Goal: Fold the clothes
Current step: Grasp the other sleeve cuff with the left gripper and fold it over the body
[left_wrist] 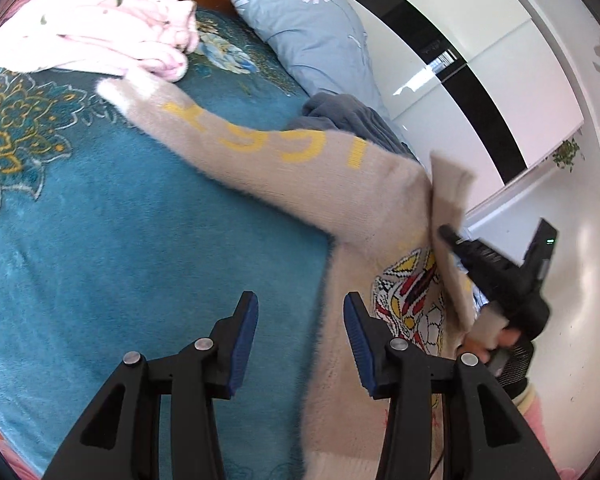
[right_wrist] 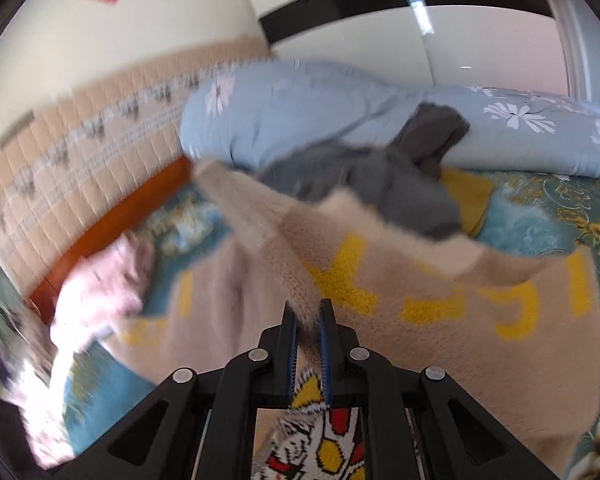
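**Beige sweater part-lifted on the bed, one gripper clamped, one apart**

Nearest, left wrist view: left gripper [left_wrist: 298, 344] with blue-padded fingers [left_wrist: 242, 344] spread wide, nothing between them. It hangs over the teal blanket [left_wrist: 140, 240], just beside the side edge of the beige sweater [left_wrist: 360, 216]; the right finger overlaps the sweater's body in the view, contact not clear.

Right wrist view, nearest: right gripper [right_wrist: 309, 344] closed tight on a fold of the beige sweater [right_wrist: 420, 320], fuzzy knit pinched between the blue pads. Seen from the left wrist view, the right gripper [left_wrist: 448, 236] holds this fold raised above the rest of the garment, over the printed patch [left_wrist: 404, 300] in white, red and yellow.

Further out: the sweater lies across the bed's blanket, one sleeve [left_wrist: 204, 120] with yellow lettering stretched toward the headboard end, its pale cuff close to a pink garment [left_wrist: 100, 36] heaped there. Right wrist view is motion-blurred on its left side.

Beyond the sweater: a grey garment [right_wrist: 400, 176] bunched near the far edge of the bed, resting against a pale blue floral quilt [right_wrist: 300, 120].

Farthest: orange-brown wooden headboard [right_wrist: 112, 232], and a white wardrobe [left_wrist: 460, 80] with a black stripe.
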{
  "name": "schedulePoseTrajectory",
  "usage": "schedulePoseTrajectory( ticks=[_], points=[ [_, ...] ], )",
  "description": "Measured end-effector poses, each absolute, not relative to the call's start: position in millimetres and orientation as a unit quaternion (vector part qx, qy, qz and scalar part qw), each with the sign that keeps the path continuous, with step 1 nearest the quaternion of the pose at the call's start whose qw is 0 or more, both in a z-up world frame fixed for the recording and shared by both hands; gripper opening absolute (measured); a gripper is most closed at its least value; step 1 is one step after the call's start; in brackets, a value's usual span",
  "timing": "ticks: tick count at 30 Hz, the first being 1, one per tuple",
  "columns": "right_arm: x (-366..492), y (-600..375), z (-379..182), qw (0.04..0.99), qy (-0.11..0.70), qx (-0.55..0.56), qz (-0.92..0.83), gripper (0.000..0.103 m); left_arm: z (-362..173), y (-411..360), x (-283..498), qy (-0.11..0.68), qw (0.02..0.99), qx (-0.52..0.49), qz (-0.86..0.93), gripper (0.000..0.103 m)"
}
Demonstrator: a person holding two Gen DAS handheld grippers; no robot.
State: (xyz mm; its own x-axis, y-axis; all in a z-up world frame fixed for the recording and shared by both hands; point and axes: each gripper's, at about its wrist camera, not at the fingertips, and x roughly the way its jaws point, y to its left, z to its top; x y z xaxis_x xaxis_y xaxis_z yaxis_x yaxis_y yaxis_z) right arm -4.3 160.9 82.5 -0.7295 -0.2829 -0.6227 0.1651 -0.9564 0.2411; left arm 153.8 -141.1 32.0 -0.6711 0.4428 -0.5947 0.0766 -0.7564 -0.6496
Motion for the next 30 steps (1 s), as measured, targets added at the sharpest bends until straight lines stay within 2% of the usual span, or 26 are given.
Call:
schedulePoseTrajectory(
  ticks=[5, 10, 14, 20, 25, 30],
  points=[
    [-3.5, 138.1, 68.7, 0.093, -0.013, 0.363, -0.927, 0.016, 28.1, -145.9, 152.7, -0.336, 0.103, -0.395, 0.849, 0.046],
    [1.4, 128.5, 71.7, 0.093, 0.01, 0.356, -0.93, 0.023, 25.5, -146.5, 151.6, -0.336, 0.096, -0.403, 0.846, 0.046],
    [3.0, 124.7, 74.7, 0.134, 0.005, 0.356, -0.925, 0.039, 27.8, -148.8, 150.5, -0.338, 0.096, -0.399, 0.847, 0.046],
    [15.1, 139.7, 92.0, 0.169, -0.022, 0.346, -0.923, 0.045, 30.0, -177.4, 136.3, -0.392, 0.097, -0.373, 0.835, 0.046],
    [35.9, 192.9, 107.2, 0.137, -0.067, 0.321, -0.935, 0.047, 16.9, -230.1, 108.8, -0.476, 0.024, -0.349, 0.807, 0.048],
    [76.9, 251.9, 110.1, 0.07, -0.054, 0.3, -0.95, 0.051, 8.6, -256.9, 77.6, -0.48, -0.034, -0.354, 0.802, 0.048]
  ],
)
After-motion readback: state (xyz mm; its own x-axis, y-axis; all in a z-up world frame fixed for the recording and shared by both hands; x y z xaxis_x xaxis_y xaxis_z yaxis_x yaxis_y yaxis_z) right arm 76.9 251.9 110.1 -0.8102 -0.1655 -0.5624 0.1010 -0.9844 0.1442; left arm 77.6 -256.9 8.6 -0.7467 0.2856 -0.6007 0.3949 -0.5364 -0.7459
